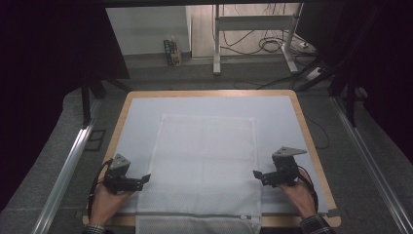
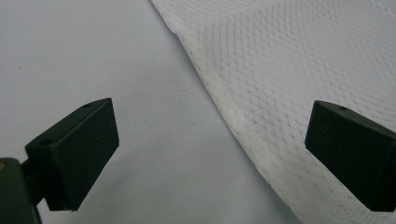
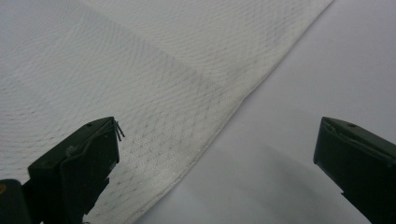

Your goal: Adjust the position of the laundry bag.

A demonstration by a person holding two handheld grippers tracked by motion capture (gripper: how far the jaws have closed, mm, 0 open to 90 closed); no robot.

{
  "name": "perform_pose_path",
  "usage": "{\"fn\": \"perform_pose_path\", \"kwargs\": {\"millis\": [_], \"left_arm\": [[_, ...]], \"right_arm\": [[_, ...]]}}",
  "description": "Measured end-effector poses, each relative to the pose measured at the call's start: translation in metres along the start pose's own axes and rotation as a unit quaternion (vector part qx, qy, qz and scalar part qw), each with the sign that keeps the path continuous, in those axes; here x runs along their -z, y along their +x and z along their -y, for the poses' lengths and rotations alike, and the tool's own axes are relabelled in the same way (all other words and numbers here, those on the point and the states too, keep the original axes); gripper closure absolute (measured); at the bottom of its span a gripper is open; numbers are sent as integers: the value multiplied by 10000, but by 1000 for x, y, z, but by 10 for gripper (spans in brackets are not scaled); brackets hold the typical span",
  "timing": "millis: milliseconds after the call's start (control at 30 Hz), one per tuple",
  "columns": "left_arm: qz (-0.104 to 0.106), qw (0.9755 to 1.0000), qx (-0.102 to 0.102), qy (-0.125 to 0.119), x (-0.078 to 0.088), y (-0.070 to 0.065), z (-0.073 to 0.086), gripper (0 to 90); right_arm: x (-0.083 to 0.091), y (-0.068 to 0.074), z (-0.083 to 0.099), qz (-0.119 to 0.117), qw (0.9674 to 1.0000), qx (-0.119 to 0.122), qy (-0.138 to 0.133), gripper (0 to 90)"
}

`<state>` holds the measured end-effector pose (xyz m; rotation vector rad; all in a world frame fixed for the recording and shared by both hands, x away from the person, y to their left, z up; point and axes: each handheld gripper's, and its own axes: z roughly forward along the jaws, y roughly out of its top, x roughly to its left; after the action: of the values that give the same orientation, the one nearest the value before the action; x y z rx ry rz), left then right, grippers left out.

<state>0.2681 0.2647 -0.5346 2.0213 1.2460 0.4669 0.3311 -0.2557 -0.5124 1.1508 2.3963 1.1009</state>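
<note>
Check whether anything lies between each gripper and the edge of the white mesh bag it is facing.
Nothing visible does. The left gripper is open at the left edge of the mesh bag, the right gripper open at its right edge. In each gripper view the bag's hem runs between the fingers, with bare white mat beside it.

Mesh bag (image 1: 204,161): near end hangs over table (image 1: 214,93) front edge, cut off by bottom of high view. Forearms cut at same edge. Small box on floor beyond far edge (image 1: 171,51) too small to ID. Room L/R sides too dark to read.
</note>
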Motion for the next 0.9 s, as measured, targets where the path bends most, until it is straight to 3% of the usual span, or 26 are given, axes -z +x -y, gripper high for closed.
{"fn": "perform_pose_path", "kwargs": {"millis": [233,367,467,667,733,900], "left_arm": [[-82,9998,-201,-46,-2,-6,-8,133],[-108,9996,-261,-11,-6,-7,-12,182],[-14,9997,-222,-24,-8,-6,-16,263],[161,9996,45,-239,-16,3,-27,442],[131,9997,49,-201,-19,4,-28,469],[-67,9999,-19,-118,-29,6,-31,481]], "right_arm": [[-3,2,-4,6,9999,-82,100,26],[-2,7,-8,147,9994,91,312,227],[-4,8,-10,140,9990,59,425,349],[-9,14,-19,272,9981,174,526,503],[-12,17,-21,271,9977,219,575,565],[-21,20,-22,393,9960,311,746,602]]}}
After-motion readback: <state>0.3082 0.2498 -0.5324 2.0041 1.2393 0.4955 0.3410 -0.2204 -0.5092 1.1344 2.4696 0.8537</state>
